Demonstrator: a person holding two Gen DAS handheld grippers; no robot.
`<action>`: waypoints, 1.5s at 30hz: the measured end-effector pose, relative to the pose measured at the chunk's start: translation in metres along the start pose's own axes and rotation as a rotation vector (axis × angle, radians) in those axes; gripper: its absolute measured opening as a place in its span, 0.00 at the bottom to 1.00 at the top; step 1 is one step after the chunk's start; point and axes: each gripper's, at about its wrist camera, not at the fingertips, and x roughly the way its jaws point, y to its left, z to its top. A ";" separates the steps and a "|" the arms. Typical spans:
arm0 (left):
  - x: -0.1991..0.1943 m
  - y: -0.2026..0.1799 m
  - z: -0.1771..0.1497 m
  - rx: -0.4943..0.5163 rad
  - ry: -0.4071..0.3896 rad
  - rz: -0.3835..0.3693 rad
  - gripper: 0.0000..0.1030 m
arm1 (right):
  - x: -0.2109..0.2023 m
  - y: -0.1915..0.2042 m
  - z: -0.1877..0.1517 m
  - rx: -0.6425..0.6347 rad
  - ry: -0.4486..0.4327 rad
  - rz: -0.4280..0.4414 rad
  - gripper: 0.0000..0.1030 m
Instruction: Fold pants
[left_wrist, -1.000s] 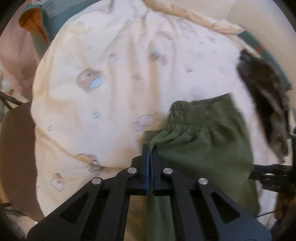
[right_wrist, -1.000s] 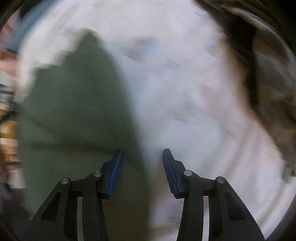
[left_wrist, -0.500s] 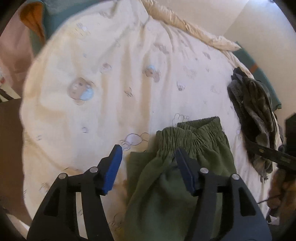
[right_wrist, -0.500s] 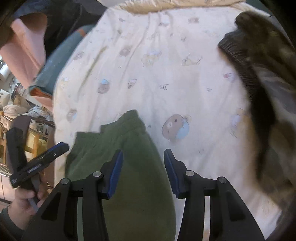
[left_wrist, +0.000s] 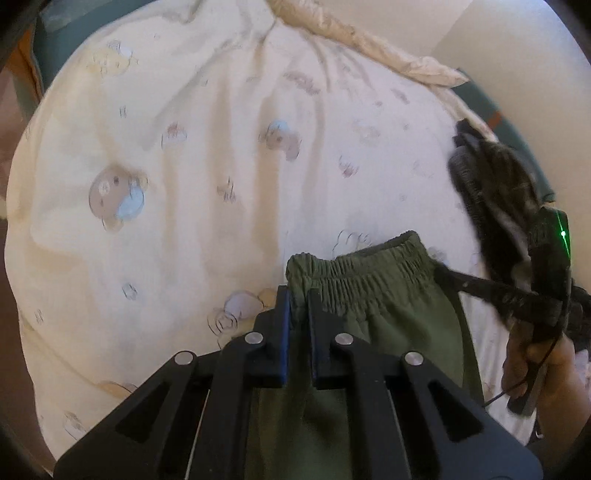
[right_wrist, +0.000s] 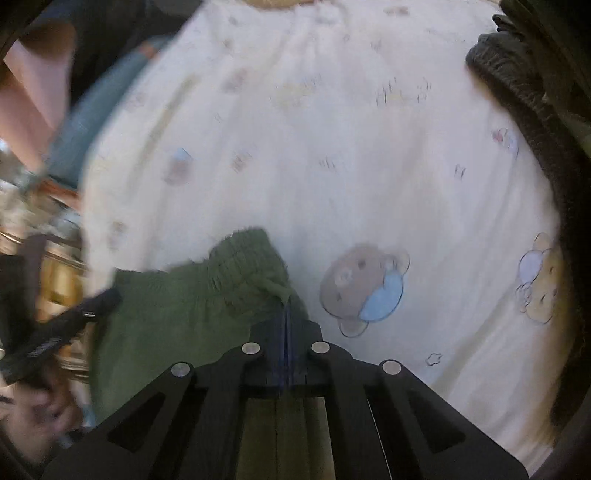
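Note:
Green pants (left_wrist: 388, 317) lie on the cream bear-print bed sheet (left_wrist: 221, 166), with the elastic waistband facing away. My left gripper (left_wrist: 298, 291) is closing on the waistband's left corner, and green fabric is pinched between its blue pads. In the right wrist view my right gripper (right_wrist: 286, 306) is closing to shut on the waistband's right corner of the pants (right_wrist: 184, 314). Its fingers meet with cloth at the tips. Each gripper shows in the other's view: the right gripper (left_wrist: 443, 274) beside the waistband, the left gripper (right_wrist: 99, 302) blurred at the left.
A dark camouflage garment (left_wrist: 491, 192) is heaped at the sheet's right edge and also appears as a dark garment (right_wrist: 517, 92) in the right wrist view. A teal blanket (right_wrist: 92, 122) lies past the left bed edge. A hand (left_wrist: 535, 365) holds the right gripper.
The left gripper opened, shifted onto the waistband's left corner and closed on it. The right gripper moved up to the waistband's right corner and closed from open.

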 end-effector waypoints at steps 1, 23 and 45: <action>0.002 -0.003 -0.001 0.012 -0.013 0.022 0.06 | 0.000 0.005 -0.001 -0.027 -0.016 -0.031 0.00; 0.003 -0.063 -0.092 0.319 0.233 0.019 0.42 | -0.020 0.025 -0.071 0.031 0.142 0.086 0.45; -0.019 -0.047 -0.160 0.310 0.221 0.130 0.48 | 0.011 0.036 -0.006 0.019 0.078 0.059 0.30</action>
